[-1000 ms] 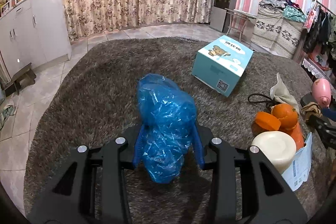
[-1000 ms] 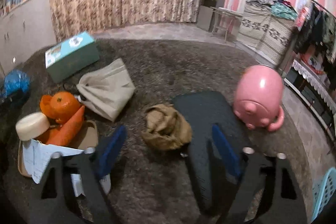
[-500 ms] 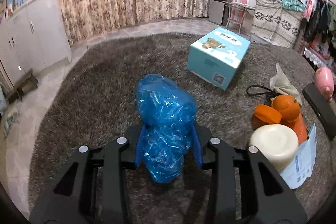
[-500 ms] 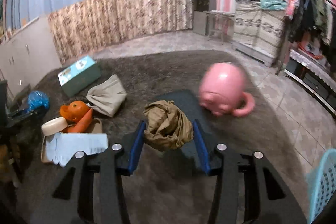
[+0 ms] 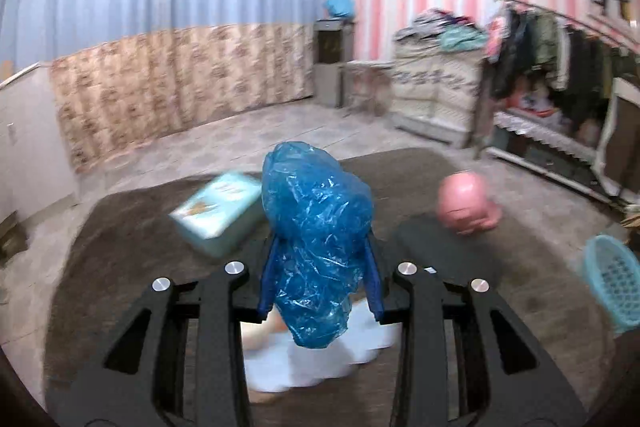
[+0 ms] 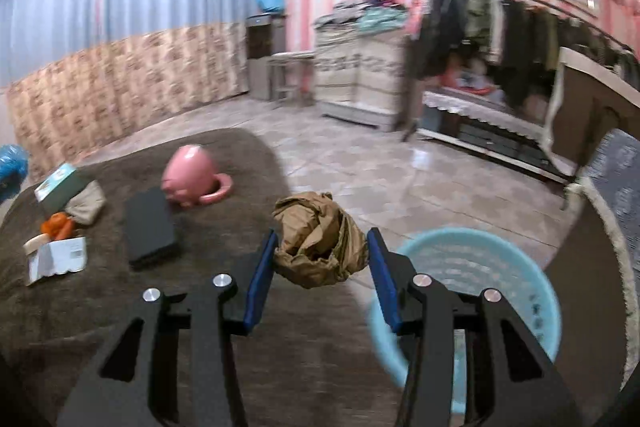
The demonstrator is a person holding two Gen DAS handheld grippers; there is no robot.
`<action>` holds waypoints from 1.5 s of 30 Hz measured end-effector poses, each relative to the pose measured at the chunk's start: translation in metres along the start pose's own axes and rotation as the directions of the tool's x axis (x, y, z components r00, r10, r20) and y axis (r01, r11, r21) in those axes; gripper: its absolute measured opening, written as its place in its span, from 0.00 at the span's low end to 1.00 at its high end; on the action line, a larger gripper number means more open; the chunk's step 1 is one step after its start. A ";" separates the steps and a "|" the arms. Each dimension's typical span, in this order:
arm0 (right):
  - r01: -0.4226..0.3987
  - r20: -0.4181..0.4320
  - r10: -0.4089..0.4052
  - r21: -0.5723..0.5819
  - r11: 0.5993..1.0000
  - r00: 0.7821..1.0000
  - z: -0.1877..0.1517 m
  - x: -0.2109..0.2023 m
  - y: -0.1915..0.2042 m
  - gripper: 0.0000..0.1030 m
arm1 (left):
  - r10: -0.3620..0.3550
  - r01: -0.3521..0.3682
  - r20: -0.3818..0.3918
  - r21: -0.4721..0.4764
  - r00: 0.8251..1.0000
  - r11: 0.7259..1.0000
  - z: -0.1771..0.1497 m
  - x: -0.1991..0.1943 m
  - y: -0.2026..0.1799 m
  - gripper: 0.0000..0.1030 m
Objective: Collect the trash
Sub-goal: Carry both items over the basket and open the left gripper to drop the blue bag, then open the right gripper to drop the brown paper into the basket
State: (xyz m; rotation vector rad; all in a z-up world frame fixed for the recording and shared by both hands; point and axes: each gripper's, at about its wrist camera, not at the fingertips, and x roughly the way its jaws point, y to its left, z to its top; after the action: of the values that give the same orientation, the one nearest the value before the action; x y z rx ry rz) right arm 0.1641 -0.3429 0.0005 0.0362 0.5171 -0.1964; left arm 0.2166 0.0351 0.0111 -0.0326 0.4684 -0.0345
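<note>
Gripping a crumpled blue plastic bag (image 5: 316,239), the left gripper (image 5: 319,279) has its blue pads pressed into both sides of the wad, the jaws narrow; the bag bulges above the fingers and hangs below them, clear of the brown rug (image 5: 120,227). Under it lies a blurred white paper (image 5: 288,367). Beyond, on the rug, sit a teal box (image 5: 216,215), a flat black case (image 5: 440,243) and a pink pig-shaped pot (image 5: 466,203); a light blue basket (image 5: 614,279) stands at the right edge.

The right gripper (image 6: 322,267) holds a crumpled brown paper wad (image 6: 318,247) between its pads, the jaws about half open around it, above the rug's edge. Just to its right and lower stands the light blue basket (image 6: 480,267) on the tiled floor (image 6: 360,171). Farther left on the rug are the black case (image 6: 150,231), the pink pot (image 6: 194,175), a tray of orange items (image 6: 56,239) and the teal box (image 6: 56,183). A clothes rack (image 6: 500,23) lines the striped far wall.
</note>
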 end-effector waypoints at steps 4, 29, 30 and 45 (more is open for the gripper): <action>0.049 0.022 -0.051 0.059 0.997 0.998 -0.001 -0.007 -0.039 0.44 | -0.094 0.095 -0.009 0.024 0.995 0.995 0.002 0.001 -0.060 0.33; 0.258 -0.052 -0.257 0.363 0.895 0.965 -0.043 -0.002 -0.220 0.44 | -0.519 0.556 -0.199 0.271 0.831 0.786 -0.059 0.002 -0.414 0.33; 0.262 -0.060 -0.259 0.371 0.891 0.964 -0.045 0.002 -0.224 0.44 | -0.518 0.562 -0.219 0.278 0.827 0.779 -0.066 0.007 -0.421 0.33; 0.269 -0.102 -0.249 0.397 0.878 0.963 -0.053 0.019 -0.227 0.45 | -0.442 0.516 -0.274 0.345 0.854 0.784 -0.082 0.046 -0.445 0.74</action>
State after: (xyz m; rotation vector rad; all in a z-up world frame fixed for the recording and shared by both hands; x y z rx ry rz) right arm 0.1099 -0.5647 -0.0511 0.3831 0.5207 -0.5677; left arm 0.2096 -0.4130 -0.0650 0.2675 0.6168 -0.6506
